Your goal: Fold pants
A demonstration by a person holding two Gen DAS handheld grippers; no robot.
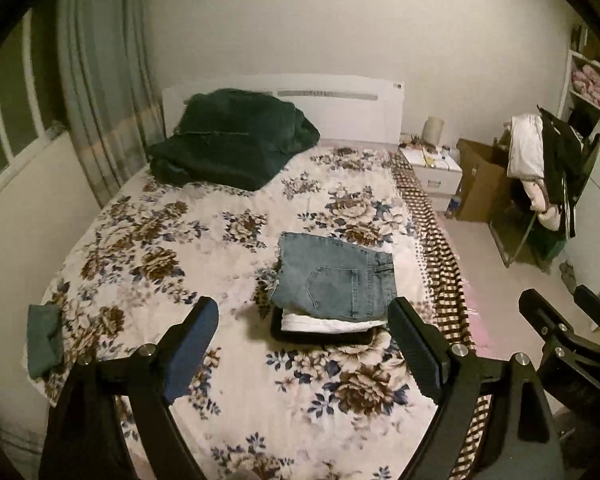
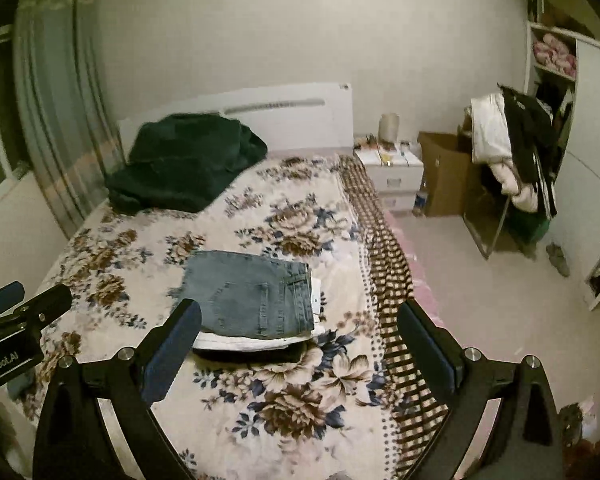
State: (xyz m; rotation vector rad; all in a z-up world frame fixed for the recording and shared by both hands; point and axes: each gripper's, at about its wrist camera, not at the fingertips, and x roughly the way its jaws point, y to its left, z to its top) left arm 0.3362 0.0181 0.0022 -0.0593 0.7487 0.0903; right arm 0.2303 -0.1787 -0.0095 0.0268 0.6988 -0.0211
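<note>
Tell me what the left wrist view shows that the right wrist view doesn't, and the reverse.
Only the left wrist view shows the small green cloth in full near the bed's left edge, and the right claw at its lower right. Only the right wrist view shows the left claw at its left edge. Both show the folded jeans on top of a stack, the dark green blanket by the headboard, the nightstand and the cardboard box.
</note>
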